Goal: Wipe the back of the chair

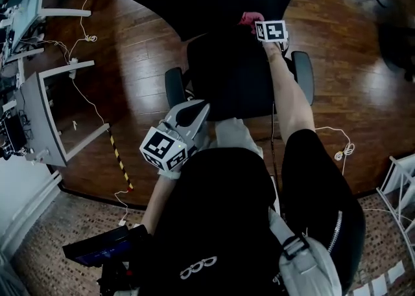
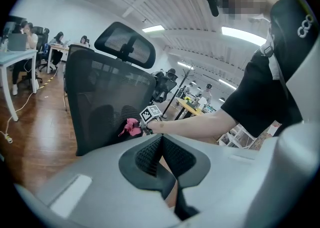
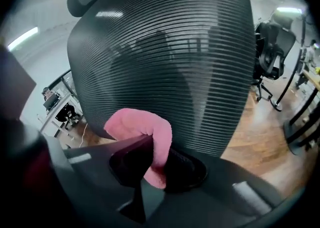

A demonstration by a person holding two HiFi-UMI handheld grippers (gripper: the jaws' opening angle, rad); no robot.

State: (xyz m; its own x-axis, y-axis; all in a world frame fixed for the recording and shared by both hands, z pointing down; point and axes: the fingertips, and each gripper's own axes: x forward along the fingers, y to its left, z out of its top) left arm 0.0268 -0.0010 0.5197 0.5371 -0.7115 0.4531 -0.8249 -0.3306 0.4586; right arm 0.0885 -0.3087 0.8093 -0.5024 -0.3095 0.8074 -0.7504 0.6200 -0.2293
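Right gripper (image 1: 261, 27) clenched a pink cloth (image 3: 142, 129) against the chair's mesh back (image 3: 165, 47). Left gripper (image 2: 161, 140), at its seven o'clock, was closed, empty.

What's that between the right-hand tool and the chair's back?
A pink cloth, clamped in the right gripper, just before the mesh chair back; the right gripper view shows it.

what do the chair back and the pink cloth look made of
The chair back: dark see-through mesh, probably woven synthetic; fine horizontal ribs show. The pink cloth: soft matte fabric, perhaps microfibre; fuzzy surface, folds plumply in the shut right gripper.
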